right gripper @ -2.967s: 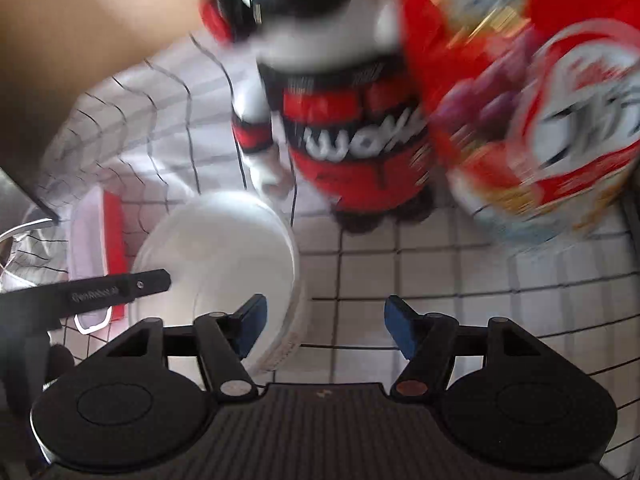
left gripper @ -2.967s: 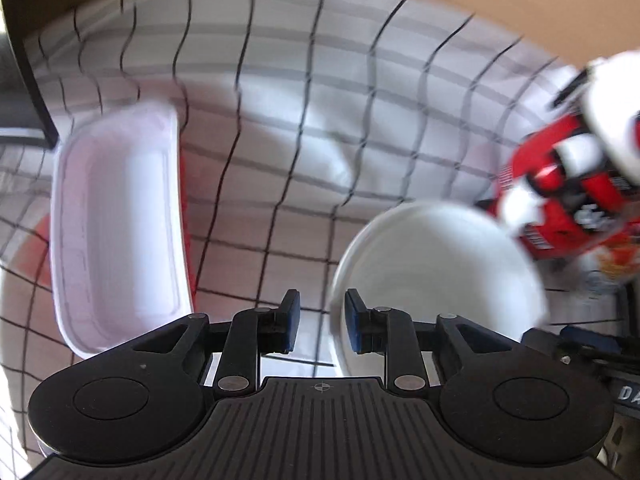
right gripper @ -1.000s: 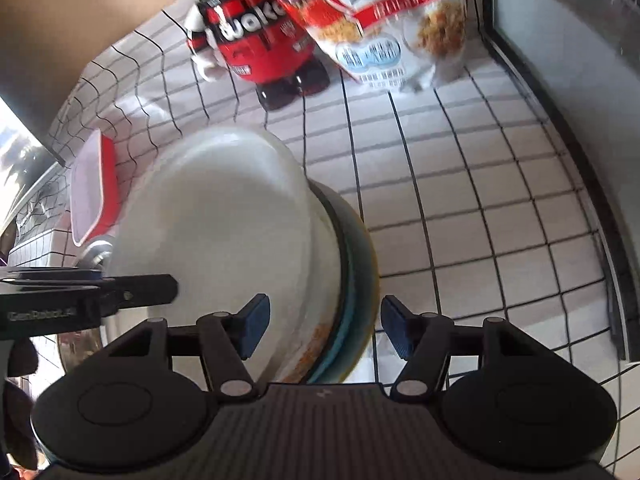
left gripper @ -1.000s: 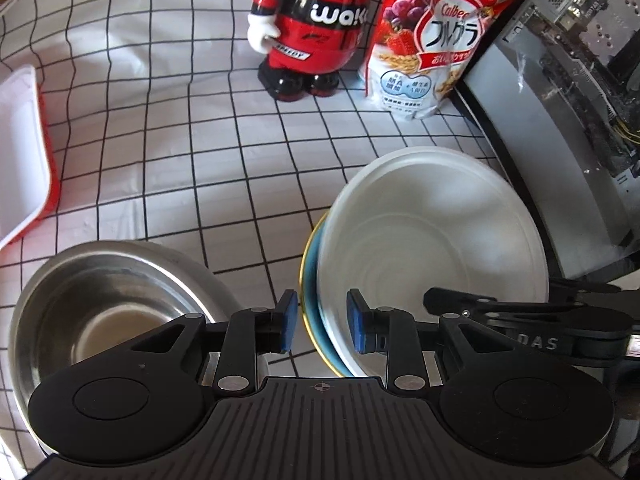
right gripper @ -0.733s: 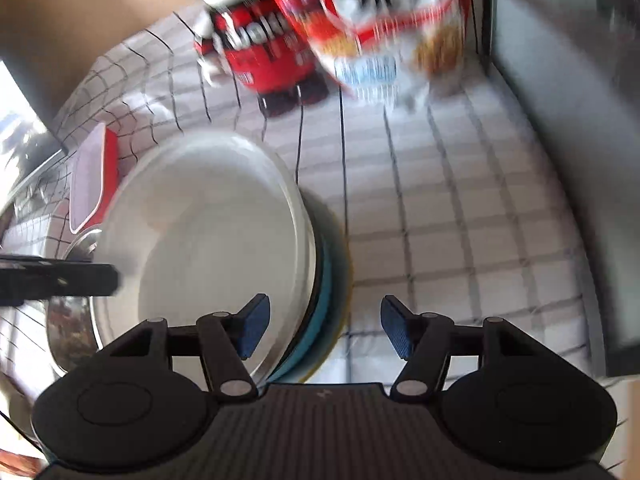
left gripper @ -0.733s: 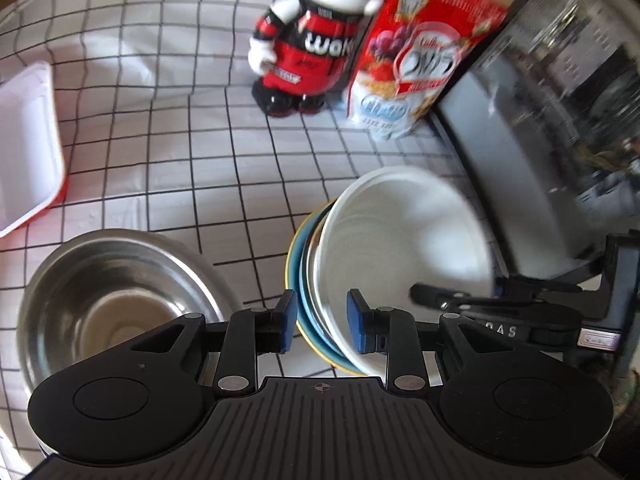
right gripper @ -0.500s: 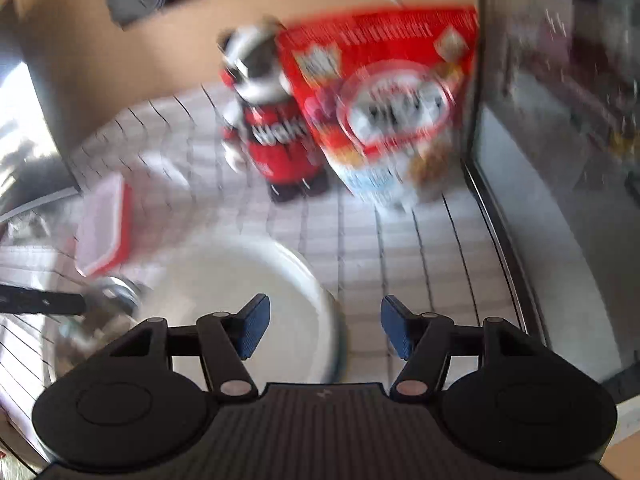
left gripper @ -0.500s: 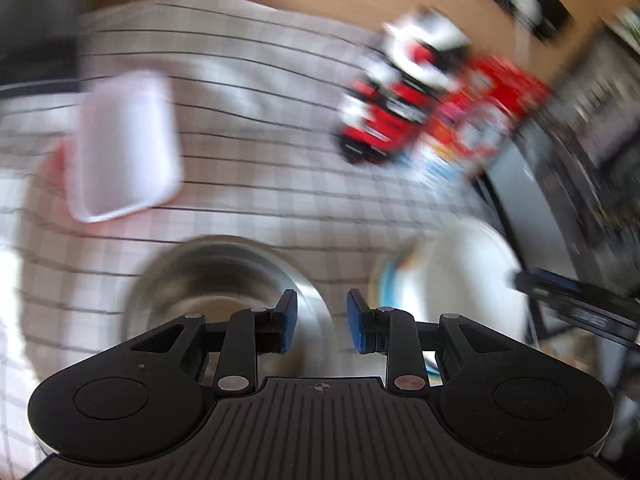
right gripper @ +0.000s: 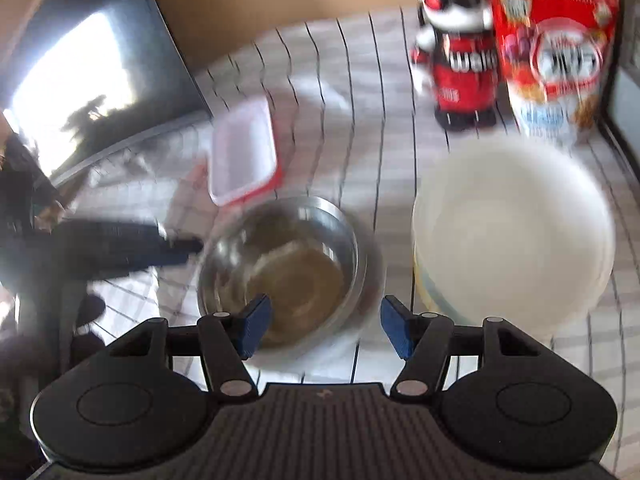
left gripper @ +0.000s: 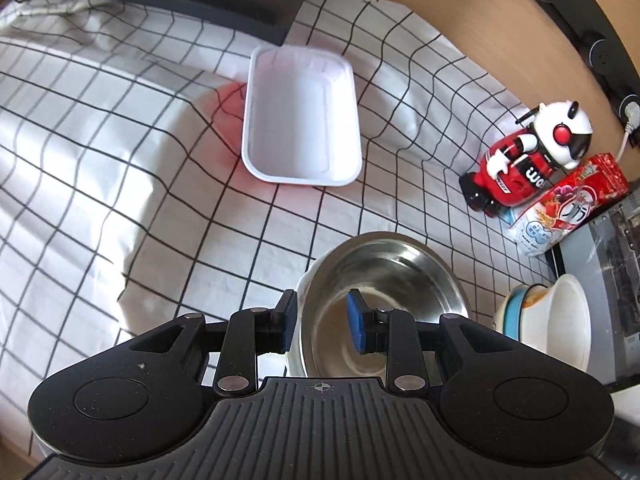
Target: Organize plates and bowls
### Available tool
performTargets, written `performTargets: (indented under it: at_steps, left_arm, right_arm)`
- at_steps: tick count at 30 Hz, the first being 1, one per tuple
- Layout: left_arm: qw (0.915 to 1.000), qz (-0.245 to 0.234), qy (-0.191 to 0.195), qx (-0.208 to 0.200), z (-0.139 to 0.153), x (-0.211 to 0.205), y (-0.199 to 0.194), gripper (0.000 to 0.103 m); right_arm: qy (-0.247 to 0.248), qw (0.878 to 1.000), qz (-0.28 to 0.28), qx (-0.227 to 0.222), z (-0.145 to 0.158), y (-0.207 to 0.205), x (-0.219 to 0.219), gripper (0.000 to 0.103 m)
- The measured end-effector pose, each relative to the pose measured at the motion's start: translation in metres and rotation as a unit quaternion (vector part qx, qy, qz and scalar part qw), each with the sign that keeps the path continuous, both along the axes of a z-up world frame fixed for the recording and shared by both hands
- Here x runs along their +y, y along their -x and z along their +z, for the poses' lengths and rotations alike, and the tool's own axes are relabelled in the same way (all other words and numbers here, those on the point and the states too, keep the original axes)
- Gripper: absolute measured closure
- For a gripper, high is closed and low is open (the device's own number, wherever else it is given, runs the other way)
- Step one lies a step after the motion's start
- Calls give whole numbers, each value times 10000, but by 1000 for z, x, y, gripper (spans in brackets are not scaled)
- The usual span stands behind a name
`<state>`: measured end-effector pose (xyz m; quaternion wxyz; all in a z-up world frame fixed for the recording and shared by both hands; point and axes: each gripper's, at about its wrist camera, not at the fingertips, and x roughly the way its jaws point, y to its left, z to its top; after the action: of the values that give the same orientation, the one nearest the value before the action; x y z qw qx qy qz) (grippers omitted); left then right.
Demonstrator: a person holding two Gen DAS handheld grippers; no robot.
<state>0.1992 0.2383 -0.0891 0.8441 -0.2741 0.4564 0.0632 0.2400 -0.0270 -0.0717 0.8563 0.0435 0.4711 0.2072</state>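
- Left gripper (left gripper: 321,322): its pads straddle the near-left rim of the steel bowl (left gripper: 384,280), one pad outside the wall and one inside. A narrow gap is visible between them; whether they press the rim, cannot tell.
- Right gripper (right gripper: 323,330): fingers wide apart, holding nothing, poised above the near edge of the steel bowl (right gripper: 288,264).
- The steel bowl sits on the checked cloth (left gripper: 120,120) covering the counter, near centre.
- White bowl (right gripper: 516,232) is to the right of the steel bowl, close beside it but apart. It is nested on a stack; a blue and a yellow rim (left gripper: 510,312) show beneath it in the left wrist view.
- White tray (left gripper: 300,108), red underneath, lies on the cloth far of the steel bowl, well apart from it.
- Toy figure (left gripper: 528,160) in red, white and black stands far right, with a cereal bag (left gripper: 568,204) touching its right side.
- Dark monitor (right gripper: 92,76) is at far left.
- Right wrist view is motion-blurred; fine detail is unreadable.
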Motion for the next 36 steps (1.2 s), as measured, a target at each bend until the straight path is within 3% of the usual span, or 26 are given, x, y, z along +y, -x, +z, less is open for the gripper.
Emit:
performTargets:
  at_steps: [5, 10, 14, 16, 20, 26, 28, 31, 34, 36]
  left_arm:
    - [9993, -113, -234, 265, -21, 0, -14, 73]
    - [9979, -336, -301, 460, -38, -5, -19, 72]
    - [9963, -508, -85, 687, -55, -7, -22, 72]
    - [9960, -550, 79, 697, -60, -7, -22, 74]
    - [9965, -502, -8, 664, -59, -3, -26, 74]
    - [9971, -416, -128, 631, -57, 15, -39, 74]
    - [9978, -360, -110, 548, -51, 18, -36, 74]
    - [9992, -158, -308, 222, -29, 19, -22, 74]
    - [9986, 50, -430, -316, 3, 16, -9, 74]
    - [9970, 7, -243, -734, 22, 8, -7, 74]
  right_arm:
    - [-126, 9962, -594, 621, -35, 2, 3, 41]
    - [-194, 9921, -982, 756, -59, 0, 15, 40]
    - [-197, 9897, -1256, 665, -73, -11, 22, 40]
    - [-258, 9904, -1140, 741, -79, -15, 25, 48]
    - [-50, 9930, -1012, 603, -79, -21, 41, 48]
    - [-154, 9958, -707, 555, -79, -36, 54, 48]
    - [-112, 9968, -640, 469, -72, -32, 50, 49]
    - [174, 9992, -356, -4, -49, -16, 45, 47]
    - [181, 9989, 47, -441, -20, 2, 36, 44]
    - [129, 9970, 264, -720, -2, 5, 30, 43]
